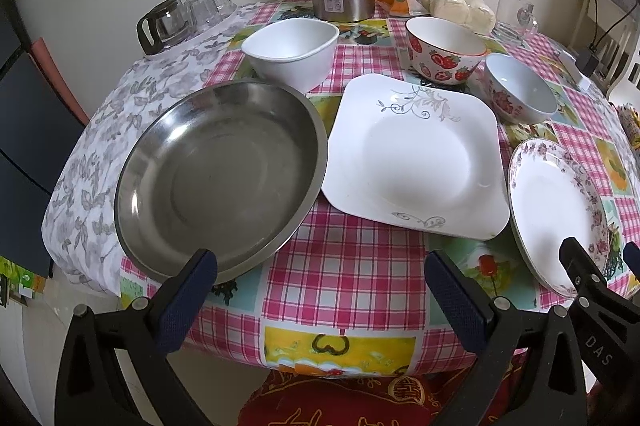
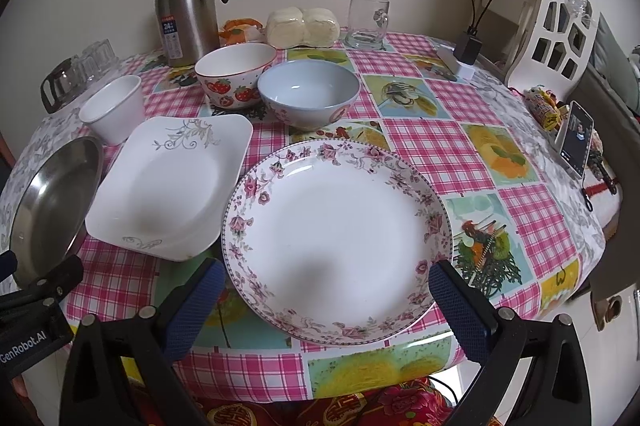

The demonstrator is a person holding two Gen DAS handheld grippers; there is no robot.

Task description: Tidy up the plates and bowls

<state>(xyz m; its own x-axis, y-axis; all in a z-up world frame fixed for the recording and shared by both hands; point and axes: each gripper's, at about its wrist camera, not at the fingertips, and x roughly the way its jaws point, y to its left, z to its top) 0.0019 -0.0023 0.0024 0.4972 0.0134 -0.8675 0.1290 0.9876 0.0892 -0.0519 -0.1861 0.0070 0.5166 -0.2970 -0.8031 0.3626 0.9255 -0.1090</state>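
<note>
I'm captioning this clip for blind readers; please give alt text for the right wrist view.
An open right gripper hovers at the near edge of a floral round plate on a checked tablecloth. Beside it lie a square plate, steel dish and three bowls.

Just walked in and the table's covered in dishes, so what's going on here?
A person holds two grippers at the near edge of the table, and nothing is gripped yet. The left gripper is open by the steel pan; the right gripper is open around the near rim of the floral round plate. The square white plate lies between them. Behind stand the white bowl, strawberry bowl and blue-grey bowl, all unstacked.
</note>
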